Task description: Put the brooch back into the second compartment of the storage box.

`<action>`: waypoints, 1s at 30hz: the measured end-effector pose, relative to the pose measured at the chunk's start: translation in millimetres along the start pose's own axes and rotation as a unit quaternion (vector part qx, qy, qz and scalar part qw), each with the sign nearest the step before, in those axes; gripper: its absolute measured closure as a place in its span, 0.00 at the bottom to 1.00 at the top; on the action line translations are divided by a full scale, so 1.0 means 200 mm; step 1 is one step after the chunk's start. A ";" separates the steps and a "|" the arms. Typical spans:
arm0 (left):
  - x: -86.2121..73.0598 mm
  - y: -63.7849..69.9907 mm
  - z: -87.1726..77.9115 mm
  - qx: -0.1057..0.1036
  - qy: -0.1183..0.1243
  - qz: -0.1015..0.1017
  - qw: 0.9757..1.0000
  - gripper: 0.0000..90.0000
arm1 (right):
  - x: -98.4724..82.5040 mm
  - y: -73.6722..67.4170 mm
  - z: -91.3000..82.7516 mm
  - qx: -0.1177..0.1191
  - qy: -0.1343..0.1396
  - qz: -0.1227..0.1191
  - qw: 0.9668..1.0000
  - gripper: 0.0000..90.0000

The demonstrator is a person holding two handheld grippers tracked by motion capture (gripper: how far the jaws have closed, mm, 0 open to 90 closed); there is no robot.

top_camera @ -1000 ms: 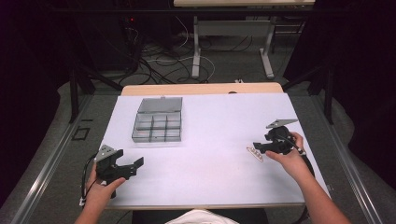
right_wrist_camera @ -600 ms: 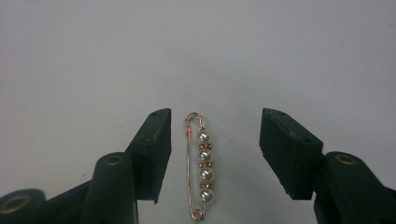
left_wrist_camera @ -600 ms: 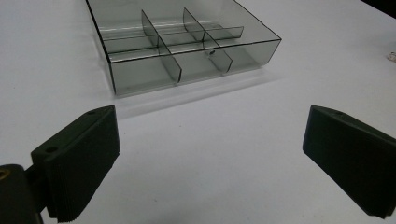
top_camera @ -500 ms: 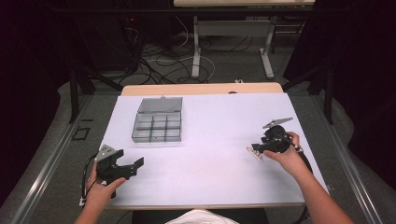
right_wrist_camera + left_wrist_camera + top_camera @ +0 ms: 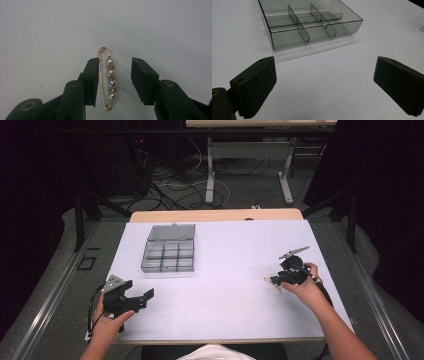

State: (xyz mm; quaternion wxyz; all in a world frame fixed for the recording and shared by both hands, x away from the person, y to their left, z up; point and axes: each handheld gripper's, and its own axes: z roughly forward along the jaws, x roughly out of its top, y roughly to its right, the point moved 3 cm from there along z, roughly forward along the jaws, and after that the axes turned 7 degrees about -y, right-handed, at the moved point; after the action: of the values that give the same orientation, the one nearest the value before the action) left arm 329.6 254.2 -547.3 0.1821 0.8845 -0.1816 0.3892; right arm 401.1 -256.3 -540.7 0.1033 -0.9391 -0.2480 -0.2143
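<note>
Right gripper is lowered to the white table, jaws partly open, straddling a gold safety-pin brooch with 4 pearls, apparently to pinch it across; its bare wire touches one jaw, nothing clamped.

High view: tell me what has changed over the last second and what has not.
The right gripper slid slightly toward the person and the table's middle; it now sits low with its jaws open either side of a pearl pin on the table, not closed on it. The left gripper, jaws open, and the compartment box stayed where they were.
</note>
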 end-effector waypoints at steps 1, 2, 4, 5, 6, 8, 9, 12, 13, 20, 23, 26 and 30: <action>0.00 0.00 0.00 0.000 0.000 0.000 1.000 0.05 | 0.00 0.00 0.00 0.004 -0.001 0.002 1.000 0.66; 0.00 0.00 0.00 0.000 0.000 0.000 1.000 0.05 | 0.00 0.00 0.00 0.002 -0.002 0.002 1.000 0.67; 0.00 0.00 0.00 0.000 0.000 0.000 1.000 0.05 | 0.00 0.00 0.00 0.001 -0.007 0.007 1.000 0.68; 0.00 0.00 0.00 0.000 0.000 0.000 1.000 0.05 | 0.00 0.00 0.00 0.001 -0.006 0.011 1.000 0.69; 0.00 0.00 0.00 0.000 0.000 0.000 1.000 0.05 | 0.00 0.00 0.00 0.003 -0.008 0.013 1.000 0.70; 0.00 0.00 0.00 0.000 0.000 0.000 1.000 0.06 | -0.01 0.00 0.00 0.000 -0.014 0.026 1.000 0.72; 0.00 0.00 0.00 0.000 0.000 0.000 1.000 0.06 | -0.01 0.00 0.00 0.004 -0.015 0.025 1.000 0.72; 0.00 0.00 0.00 0.000 0.000 0.000 1.000 0.06 | -0.01 -0.01 0.01 -0.001 -0.020 0.037 0.999 0.75; 0.00 0.00 0.00 0.000 0.000 0.000 1.000 0.06 | -0.01 -0.01 0.01 -0.002 -0.022 0.038 0.999 0.76; 0.00 0.00 0.00 0.000 0.000 0.000 1.000 0.06 | -0.01 -0.01 0.02 -0.005 -0.027 0.055 0.998 0.77; 0.00 0.00 0.00 0.000 0.000 0.000 1.000 0.06 | -0.01 -0.01 0.02 -0.006 -0.030 0.051 0.998 0.77; 0.00 0.00 0.00 0.000 0.000 0.000 1.000 0.06 | -0.01 -0.01 0.03 -0.006 -0.037 0.058 0.998 0.78; 0.00 0.00 0.00 0.000 -0.001 0.000 1.000 0.06 | -0.01 -0.01 0.04 -0.009 -0.037 0.057 0.998 0.78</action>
State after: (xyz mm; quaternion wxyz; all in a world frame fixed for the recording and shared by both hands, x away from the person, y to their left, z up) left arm 329.8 254.2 -547.5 0.1822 0.8847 -0.1818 0.3886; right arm 402.1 -253.2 -549.0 0.0980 -0.9598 -0.1960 -0.1752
